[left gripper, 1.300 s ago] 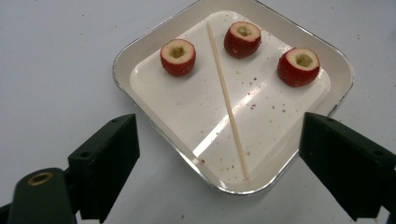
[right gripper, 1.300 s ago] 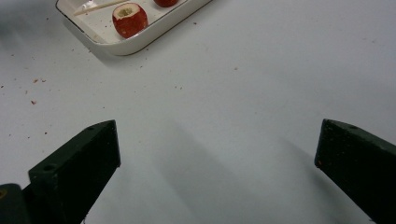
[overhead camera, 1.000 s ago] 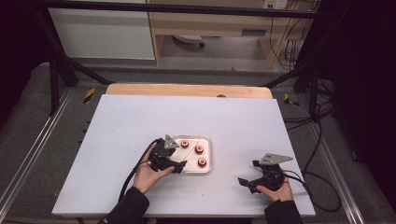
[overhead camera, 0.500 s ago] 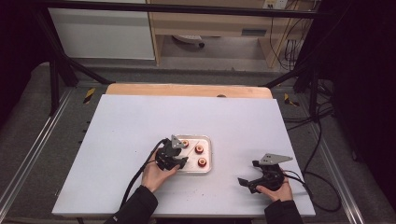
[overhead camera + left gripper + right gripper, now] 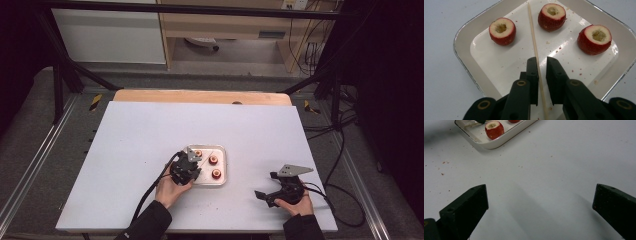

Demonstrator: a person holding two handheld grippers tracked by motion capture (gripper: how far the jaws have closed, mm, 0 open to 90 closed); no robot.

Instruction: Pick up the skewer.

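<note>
A white tray [image 5: 464, 47] holds three red, cored fruit pieces [image 5: 502, 30] [image 5: 552, 16] [image 5: 594, 39] and a thin wooden skewer [image 5: 533, 35]. My left gripper [image 5: 542, 61] hangs over the tray's near side. Its jaws have just been closing and stand narrow around the skewer. The stick lies against one jaw, with a slit left beside the other. In the high view the left gripper [image 5: 196, 171] is at the tray's left edge [image 5: 223, 165]. My right gripper [image 5: 265, 185] rests wide open on the table to the right, with nothing between its fingers [image 5: 464, 207].
The tray sits near the middle of a pale table [image 5: 150, 130], with a wooden strip [image 5: 200, 96] along the far edge. Red crumbs dot the tray and the table [image 5: 442, 173]. A fruit piece [image 5: 494, 129] and the tray corner [image 5: 496, 143] lie ahead of the right gripper.
My left gripper has edged right, over the tray's left side. The right gripper has stayed where it was.
</note>
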